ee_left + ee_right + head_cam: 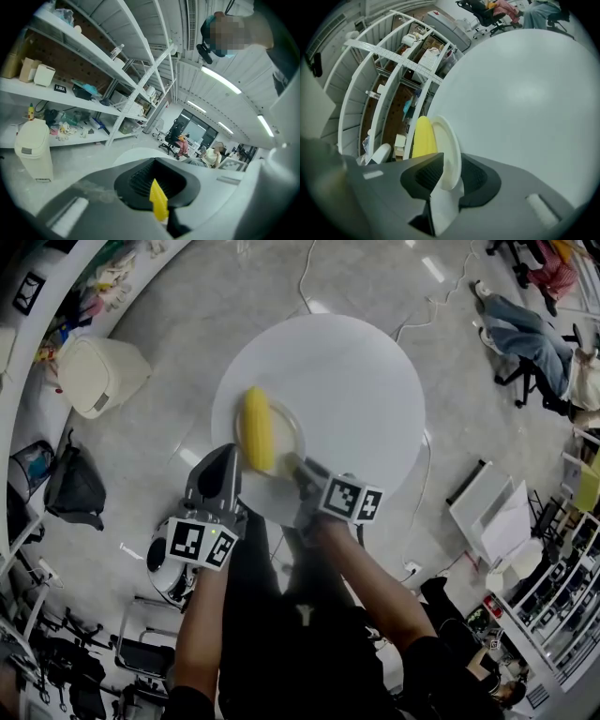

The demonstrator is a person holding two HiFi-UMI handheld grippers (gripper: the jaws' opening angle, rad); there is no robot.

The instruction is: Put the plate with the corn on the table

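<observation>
Yellow corn (257, 427), white plate (294, 425), white desk (361, 381). The grey left claw (223, 465) and right claw (292, 468) bear black-and-white square-patterned cubes. Cream bin (97, 374) beside the desk.

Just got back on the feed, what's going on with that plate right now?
A person works two handheld grippers at a round white table. The plate with the corn lies near the table's near edge and looks set down. The right gripper has the plate's rim between its jaws, which stand apart rather than pinching it. The left gripper sits beside the plate. A small yellow bit shows at its jaws; whether they're shut is unclear.
</observation>
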